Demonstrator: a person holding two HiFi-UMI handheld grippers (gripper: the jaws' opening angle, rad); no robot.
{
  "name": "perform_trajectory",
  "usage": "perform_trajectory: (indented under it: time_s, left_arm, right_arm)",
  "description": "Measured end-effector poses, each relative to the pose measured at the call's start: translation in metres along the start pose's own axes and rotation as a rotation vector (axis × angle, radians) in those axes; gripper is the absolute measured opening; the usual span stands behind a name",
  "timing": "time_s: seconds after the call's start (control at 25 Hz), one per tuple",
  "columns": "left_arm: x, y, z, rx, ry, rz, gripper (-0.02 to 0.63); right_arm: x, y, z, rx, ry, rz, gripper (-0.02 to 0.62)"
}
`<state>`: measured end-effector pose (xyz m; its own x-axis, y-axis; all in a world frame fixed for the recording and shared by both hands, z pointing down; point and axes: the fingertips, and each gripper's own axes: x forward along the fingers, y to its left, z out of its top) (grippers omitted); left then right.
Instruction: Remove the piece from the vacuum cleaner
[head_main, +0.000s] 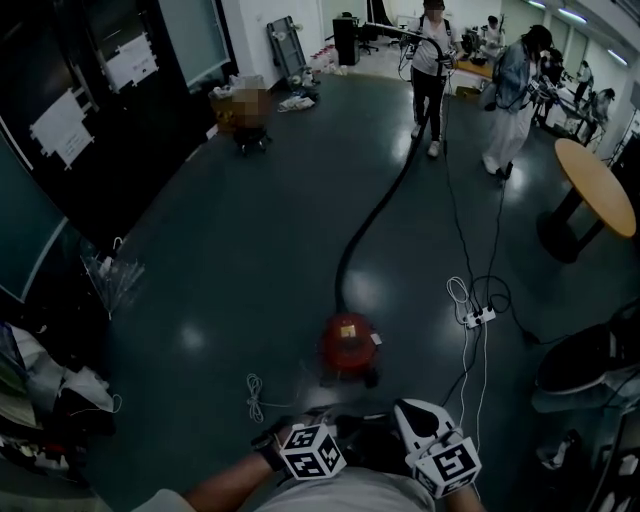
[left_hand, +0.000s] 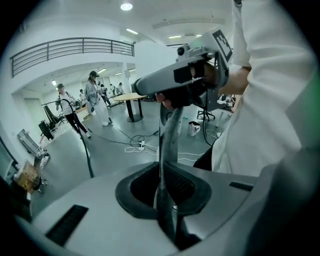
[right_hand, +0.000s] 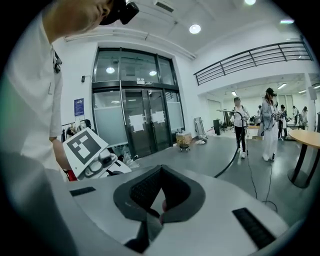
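The red vacuum cleaner (head_main: 350, 345) stands on the dark floor just ahead of me. Its black hose (head_main: 385, 195) runs away to a person far off. Both grippers are held close to my body, below the vacuum in the head view. My left gripper (left_hand: 162, 187) is shut on a thin dark grey strip (left_hand: 169, 140). The strip rises from its jaws to the underside of my right gripper (left_hand: 182, 80). In the right gripper view my right gripper (right_hand: 161, 192) has its pads together, and the strip (right_hand: 148, 229) shows just below them. The left gripper (right_hand: 92, 155) sits close beside it.
A white power strip (head_main: 478, 317) with trailing cables lies right of the vacuum. A loose white cord (head_main: 255, 395) lies to its left. A round wooden table (head_main: 598, 185) and a chair (head_main: 590, 362) stand at the right. Bags and clutter (head_main: 60, 400) line the left wall. People (head_main: 515, 90) stand far off.
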<state>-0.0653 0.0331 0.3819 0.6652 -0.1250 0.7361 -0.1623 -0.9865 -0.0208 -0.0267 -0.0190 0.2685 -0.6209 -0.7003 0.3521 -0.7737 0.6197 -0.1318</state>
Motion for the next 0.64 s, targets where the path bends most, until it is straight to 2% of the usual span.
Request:
perform_trajectory:
  time_s: [0.32, 0.64]
  left_arm:
    - [0.001, -0.003, 0.001, 0.005, -0.006, -0.007, 0.028]
    - [0.008, -0.014, 0.011, 0.0, -0.009, -0.015, 0.028]
  right_arm:
    - [0.002, 0.01, -0.005, 0.035, 0.01, 0.028, 0.015]
    - [-0.013, 0.001, -0.006, 0.032, 0.003, 0.014, 0.015]
